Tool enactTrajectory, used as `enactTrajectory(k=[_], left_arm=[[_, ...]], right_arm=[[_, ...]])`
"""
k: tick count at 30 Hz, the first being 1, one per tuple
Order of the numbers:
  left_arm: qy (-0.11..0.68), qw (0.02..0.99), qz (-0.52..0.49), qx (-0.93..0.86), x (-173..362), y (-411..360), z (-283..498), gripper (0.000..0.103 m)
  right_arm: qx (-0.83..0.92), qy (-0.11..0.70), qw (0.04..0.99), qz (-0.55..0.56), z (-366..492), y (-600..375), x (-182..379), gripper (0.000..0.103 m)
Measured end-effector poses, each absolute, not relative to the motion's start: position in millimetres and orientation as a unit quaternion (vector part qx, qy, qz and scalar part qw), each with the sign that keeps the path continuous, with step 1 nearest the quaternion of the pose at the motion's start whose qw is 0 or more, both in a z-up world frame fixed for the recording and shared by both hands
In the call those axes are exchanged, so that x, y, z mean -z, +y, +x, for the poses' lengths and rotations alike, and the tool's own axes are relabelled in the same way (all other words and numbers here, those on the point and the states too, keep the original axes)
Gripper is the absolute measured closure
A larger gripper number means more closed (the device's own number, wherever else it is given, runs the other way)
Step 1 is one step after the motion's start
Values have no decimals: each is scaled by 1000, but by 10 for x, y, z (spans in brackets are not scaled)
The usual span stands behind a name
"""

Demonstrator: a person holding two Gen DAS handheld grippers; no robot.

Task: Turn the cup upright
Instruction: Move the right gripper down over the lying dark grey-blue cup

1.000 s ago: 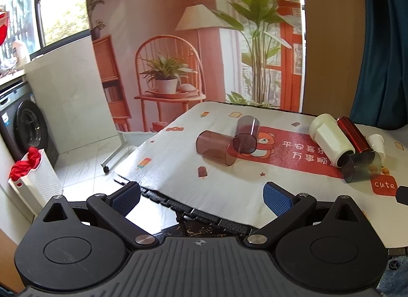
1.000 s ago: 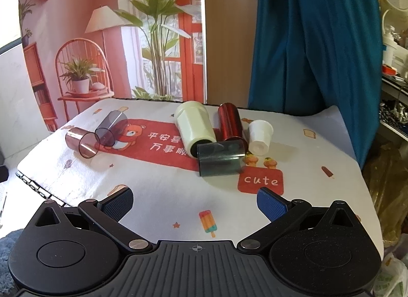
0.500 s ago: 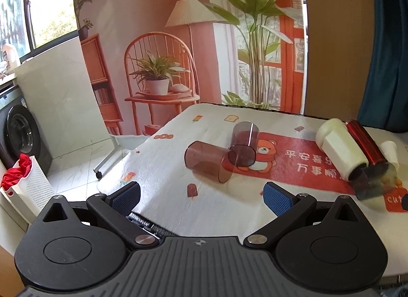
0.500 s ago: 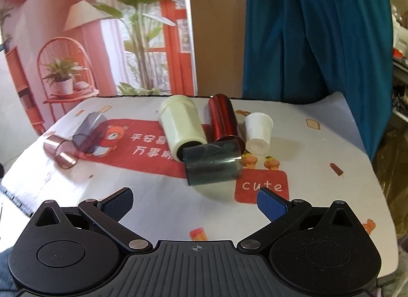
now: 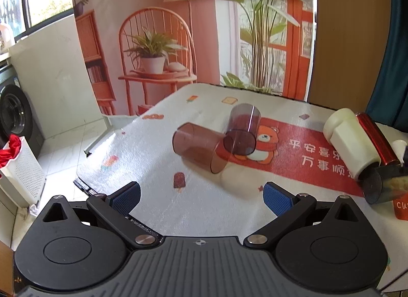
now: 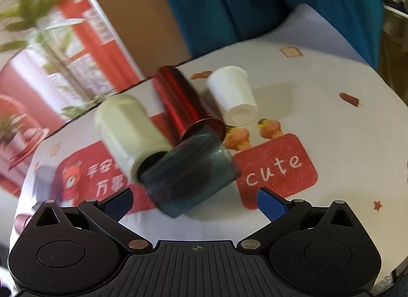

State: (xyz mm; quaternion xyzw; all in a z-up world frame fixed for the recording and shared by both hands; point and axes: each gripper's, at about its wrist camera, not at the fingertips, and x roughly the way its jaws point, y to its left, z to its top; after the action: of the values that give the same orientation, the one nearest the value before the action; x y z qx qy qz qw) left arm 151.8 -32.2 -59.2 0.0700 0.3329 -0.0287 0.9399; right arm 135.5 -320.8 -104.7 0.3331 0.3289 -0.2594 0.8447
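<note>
Right tongs (image 6: pixel 195 198) nearer patterned tablecloth (image 6: pixel 331 108)

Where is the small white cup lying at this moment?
In the right wrist view the small white cup lies on its side at the far right of the cluster, beside the red metallic cup, beyond the red "cute" patch.

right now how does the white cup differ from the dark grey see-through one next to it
The white cup is opaque and narrower; the dark grey cup is translucent and wider. The white cup lies apart on the cloth, its closed base toward the right claw; the grey cup lies crosswise, against the mouths of the cream cup and red cup. The grey one lies nearest the open claw. Both lie on their sides.
</note>
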Motion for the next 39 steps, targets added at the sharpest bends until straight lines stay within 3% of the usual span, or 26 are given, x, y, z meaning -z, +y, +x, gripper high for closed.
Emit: enactTrajectory(k=[19,31,39], left_arm=[[386,919,47,59,985,-327,1551,0],[388,918,56,62,999,-402,1487,0],[382,919,65,71,992,-453,1441,0]], right_arm=[[267,323,785,457,1681,-3477,1500,2],[180,312,811,462,1466,-3532,1490,32],[207,309,804,463,1429,-3623,1432,31]])
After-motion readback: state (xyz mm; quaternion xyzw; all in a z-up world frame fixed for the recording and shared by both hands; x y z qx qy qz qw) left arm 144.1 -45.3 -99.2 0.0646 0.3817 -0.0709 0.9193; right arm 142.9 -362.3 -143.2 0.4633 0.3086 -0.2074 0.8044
